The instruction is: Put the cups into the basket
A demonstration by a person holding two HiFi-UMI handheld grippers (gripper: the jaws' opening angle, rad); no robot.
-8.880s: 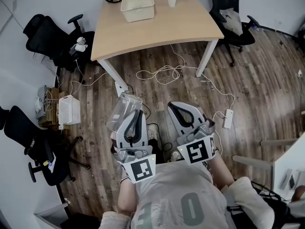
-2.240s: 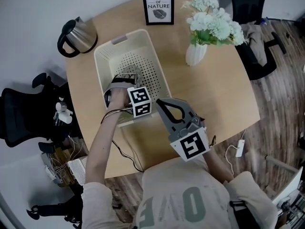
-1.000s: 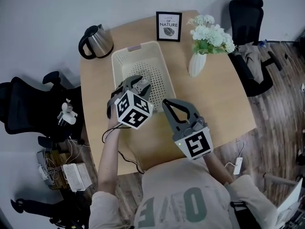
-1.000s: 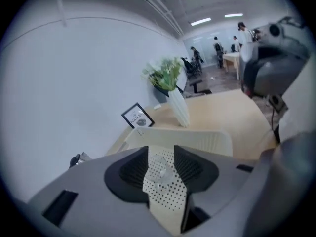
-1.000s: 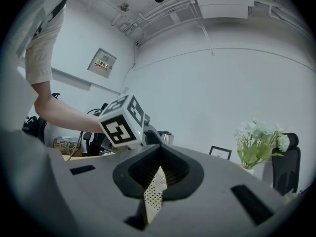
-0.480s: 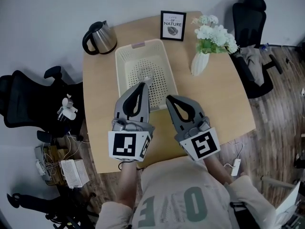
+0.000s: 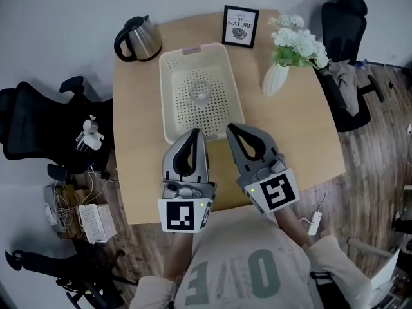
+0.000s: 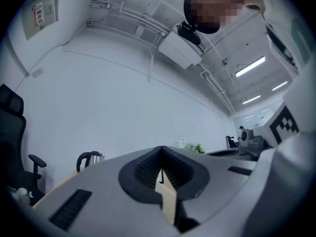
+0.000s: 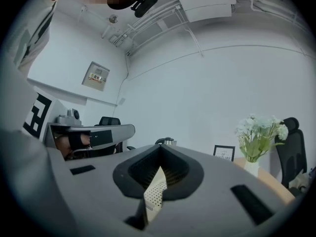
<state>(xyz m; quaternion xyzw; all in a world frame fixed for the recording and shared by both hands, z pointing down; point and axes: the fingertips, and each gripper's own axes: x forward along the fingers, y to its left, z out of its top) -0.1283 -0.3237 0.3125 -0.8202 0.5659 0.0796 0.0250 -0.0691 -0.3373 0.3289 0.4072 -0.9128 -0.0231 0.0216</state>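
Note:
A clear cup stands inside the cream perforated basket on the wooden table. My left gripper hovers over the table just in front of the basket's near rim, shut and empty. My right gripper is beside it on the right, also shut with nothing in it. In the left gripper view the left gripper has its jaws pressed together. In the right gripper view the right gripper is shut, and a strip of the basket shows through the gap below.
A steel kettle stands at the table's back left. A framed print and a white vase of flowers stand at the back right. Black office chairs flank the table, and cables lie on the floor to the left.
The left gripper let go of the cup inside the basket, drew back toward me and shut. It now rests beside the right gripper. The cup stays in the basket.

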